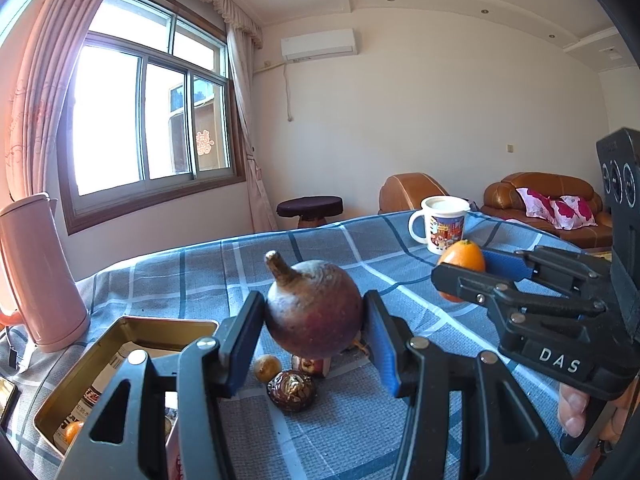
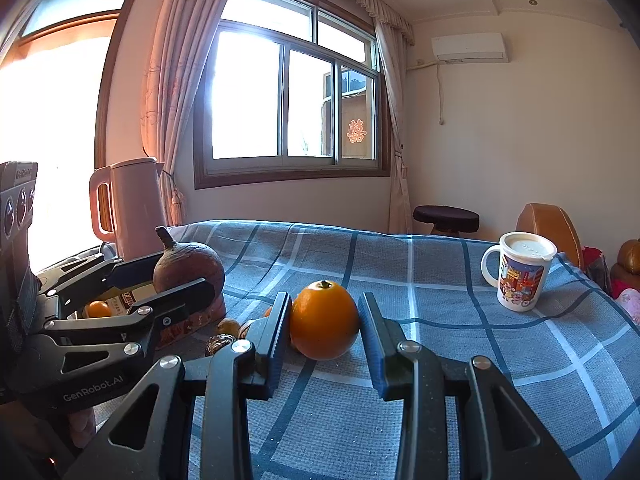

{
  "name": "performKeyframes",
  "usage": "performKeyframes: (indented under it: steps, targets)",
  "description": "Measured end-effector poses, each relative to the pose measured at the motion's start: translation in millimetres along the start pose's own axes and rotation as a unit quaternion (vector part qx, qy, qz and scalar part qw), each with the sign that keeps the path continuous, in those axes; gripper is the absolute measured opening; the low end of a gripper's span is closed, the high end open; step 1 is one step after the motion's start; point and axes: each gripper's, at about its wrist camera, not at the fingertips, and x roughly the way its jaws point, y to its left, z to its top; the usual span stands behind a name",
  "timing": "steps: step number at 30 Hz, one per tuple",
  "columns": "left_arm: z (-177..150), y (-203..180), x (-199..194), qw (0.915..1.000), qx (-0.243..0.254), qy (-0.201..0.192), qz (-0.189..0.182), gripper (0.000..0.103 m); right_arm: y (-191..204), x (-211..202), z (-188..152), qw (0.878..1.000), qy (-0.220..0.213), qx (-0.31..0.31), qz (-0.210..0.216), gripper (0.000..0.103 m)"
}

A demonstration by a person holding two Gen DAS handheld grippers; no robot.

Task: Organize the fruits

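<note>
Black tongs fill the bottom of both views. Left tongs (image 1: 314, 320) are clamped on a round, dark red-brown fruit (image 1: 314, 314) with a stubby stem on top. Both pads press its sides, and it hangs up off the cloth (image 1: 360, 420). Right tongs (image 2: 324, 320) are clamped on an orange (image 2: 324, 320), one pad on each side. The orange looks to be held just off the blue checked cloth, but I cannot tell for sure.

Under the dark fruit lie small things on the cloth: a wrinkly brown nut (image 1: 291, 391), a little yellow-brown ball (image 1: 267, 367), and a reddish bit (image 1: 314, 365) partly hidden.

Left of them is a gold tin (image 1: 100, 364), open, with printed packets inside and a small orange fruit (image 1: 73, 431) in its near corner. A pink jug (image 1: 38, 272) stands behind the tin. A white cup (image 2: 520, 276) with cartoon pictures and a lid stands on the far right of the cloth, well apart from the fruit.
</note>
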Motion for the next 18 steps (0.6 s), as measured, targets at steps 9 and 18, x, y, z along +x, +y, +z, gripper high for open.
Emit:
performKeyframes:
  steps: [9, 18]
  targets:
    - [-1, -1, -7, 0.9999, 0.007, -0.005, 0.006, 0.053, 6, -5, 0, 1.0, -0.007, -0.006, -0.003, 0.036]
    - [-1, 2, -11, 0.9999, 0.005, 0.0, 0.01, 0.053, 12, -1, 0, 1.0, -0.005, -0.009, 0.005, 0.036]
